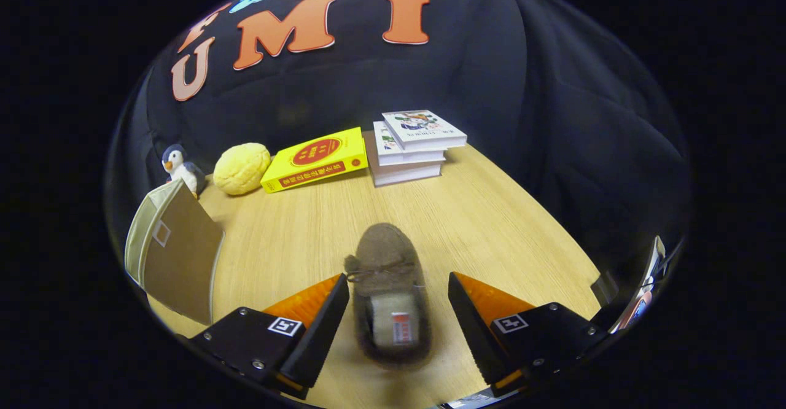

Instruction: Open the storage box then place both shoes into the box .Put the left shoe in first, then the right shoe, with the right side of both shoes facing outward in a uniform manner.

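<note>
Off to my left stands the box (pixel 175 246), a fabric storage cube in pale cream with a brown front flap; the flap hangs slightly away from the body, and I cannot see whether anything is inside. It rests on a light wooden table (pixel 491 212).

My gripper (pixel 398 292) is spread wide, and its fingers touch nothing. Between the fingers (pixel 319 317) lies one shoe (pixel 388 286), a brown suede slipper with a small bow of lace across its top. Its toe points away from me and its heel opening is nearest me, showing a pale insole with a small label. There is a gap of bare table on each side between the shoe and my fingers. I cannot tell whether it is the left or the right shoe.

Beyond the box, at the far edge of the table, sits a small toy penguin (pixel 179 167). Just right of it is a yellow round bun (pixel 242 167), then a yellow book (pixel 316 158) lying flat, then a stack of white books (pixel 411 146). All are well apart from the shoe, and nothing lies between the shoe and the box.
</note>
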`<action>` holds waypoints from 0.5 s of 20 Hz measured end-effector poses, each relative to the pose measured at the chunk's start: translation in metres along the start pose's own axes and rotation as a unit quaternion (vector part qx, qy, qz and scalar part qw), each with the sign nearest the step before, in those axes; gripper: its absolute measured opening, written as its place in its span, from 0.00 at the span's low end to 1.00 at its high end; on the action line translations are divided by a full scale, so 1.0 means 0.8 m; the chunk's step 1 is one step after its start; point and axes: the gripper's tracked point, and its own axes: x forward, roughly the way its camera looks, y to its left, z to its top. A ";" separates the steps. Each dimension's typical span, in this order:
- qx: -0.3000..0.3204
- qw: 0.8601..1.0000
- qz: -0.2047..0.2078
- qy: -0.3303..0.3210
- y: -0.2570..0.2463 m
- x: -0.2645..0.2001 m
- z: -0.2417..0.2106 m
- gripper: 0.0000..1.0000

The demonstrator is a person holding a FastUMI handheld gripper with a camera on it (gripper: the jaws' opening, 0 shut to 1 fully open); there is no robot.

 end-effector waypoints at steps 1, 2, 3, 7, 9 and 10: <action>0.000 1.000 0.000 0.004 -0.007 0.003 -0.008 0.96; -0.001 1.000 -0.001 0.009 -0.013 0.009 -0.016 0.95; -0.003 1.000 -0.001 0.013 -0.018 0.013 -0.022 0.90; -0.007 1.000 0.003 0.024 -0.020 0.036 -0.037 0.68; -0.008 0.999 0.005 0.032 -0.018 0.045 -0.043 0.49; -0.010 0.999 0.006 0.036 -0.016 0.049 -0.045 0.43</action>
